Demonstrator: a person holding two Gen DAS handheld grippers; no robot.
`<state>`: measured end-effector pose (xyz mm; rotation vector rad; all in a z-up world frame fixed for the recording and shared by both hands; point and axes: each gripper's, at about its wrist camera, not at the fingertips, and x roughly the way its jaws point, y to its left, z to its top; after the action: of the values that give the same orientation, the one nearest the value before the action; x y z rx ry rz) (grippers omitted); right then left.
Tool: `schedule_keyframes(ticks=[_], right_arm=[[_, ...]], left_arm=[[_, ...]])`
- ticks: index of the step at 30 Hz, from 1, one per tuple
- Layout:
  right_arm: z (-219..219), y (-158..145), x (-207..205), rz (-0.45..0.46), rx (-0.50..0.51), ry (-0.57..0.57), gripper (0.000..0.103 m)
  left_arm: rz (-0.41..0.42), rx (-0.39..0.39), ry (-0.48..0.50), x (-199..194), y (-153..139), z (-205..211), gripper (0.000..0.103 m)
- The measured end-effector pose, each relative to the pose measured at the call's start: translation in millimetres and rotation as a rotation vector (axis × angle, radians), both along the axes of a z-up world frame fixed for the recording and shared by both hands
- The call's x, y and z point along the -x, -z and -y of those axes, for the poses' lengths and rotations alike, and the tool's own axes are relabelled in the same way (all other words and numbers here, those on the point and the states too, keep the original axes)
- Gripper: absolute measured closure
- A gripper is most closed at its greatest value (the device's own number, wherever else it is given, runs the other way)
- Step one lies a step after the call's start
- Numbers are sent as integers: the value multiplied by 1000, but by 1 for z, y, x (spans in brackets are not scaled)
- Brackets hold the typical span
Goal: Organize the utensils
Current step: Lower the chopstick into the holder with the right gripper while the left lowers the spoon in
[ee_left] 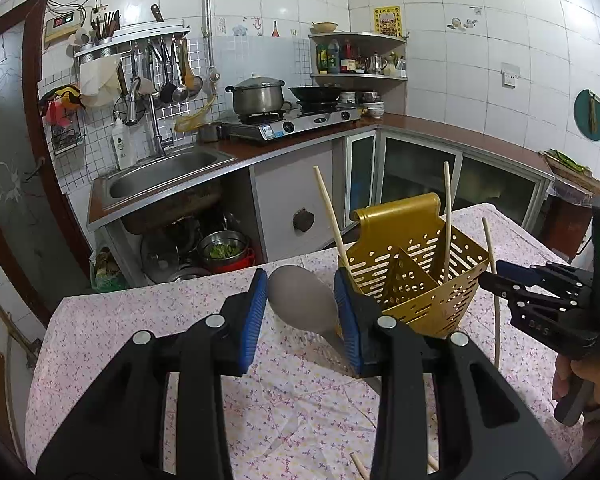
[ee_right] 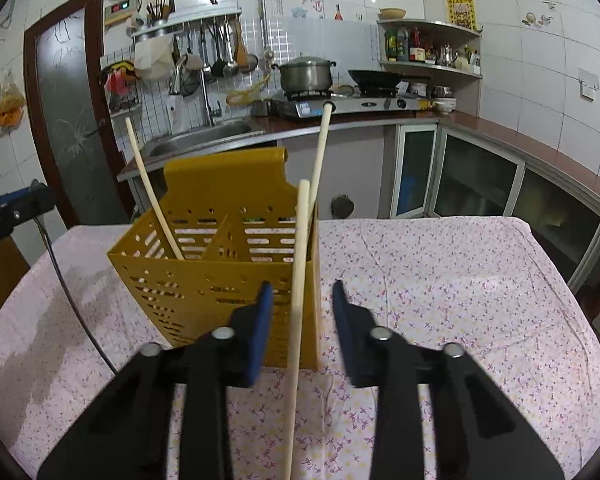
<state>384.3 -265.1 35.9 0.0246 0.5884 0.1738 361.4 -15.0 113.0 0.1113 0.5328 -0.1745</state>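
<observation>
On the floral tablecloth (ee_right: 440, 280), our yellow utensil holder (ee_right: 204, 280) is standing upright with two chopsticks (ee_right: 156, 204) leaning inside. Our left gripper (ee_left: 300, 304) is gaping around a grey spoon (ee_left: 300, 300); our right gripper (ee_right: 302, 320) is spread around a third chopstick (ee_right: 298, 292).

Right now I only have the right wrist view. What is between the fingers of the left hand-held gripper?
Observer: A grey spoon. Its bowl fills the gap of the left hand-held gripper; I cannot tell whether it is clamped.
Operator: Anything loose near it?
Observer: Yes. One chopstick end and a second chopstick end show on the tablecloth, at the bottom of the left view.
Operator: How close is the spoon to the holder?
Observer: The spoon is just left of the yellow holder; I cannot tell whether they touch.
</observation>
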Motion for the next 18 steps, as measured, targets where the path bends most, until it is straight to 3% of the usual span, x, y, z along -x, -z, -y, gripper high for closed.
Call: schedule_keyframes(ticks=[5, 11, 18], right_arm=[[-1, -6, -1, -1, 9, -1, 96], [6, -20, 13, 47, -27, 2, 97], [10, -61, 28, 155, -82, -10, 97]], left_arm=[[8, -4, -1, -1, -3, 2, 70], [39, -12, 7, 8, -15, 5, 70], [79, -22, 16, 11, -42, 13, 70]])
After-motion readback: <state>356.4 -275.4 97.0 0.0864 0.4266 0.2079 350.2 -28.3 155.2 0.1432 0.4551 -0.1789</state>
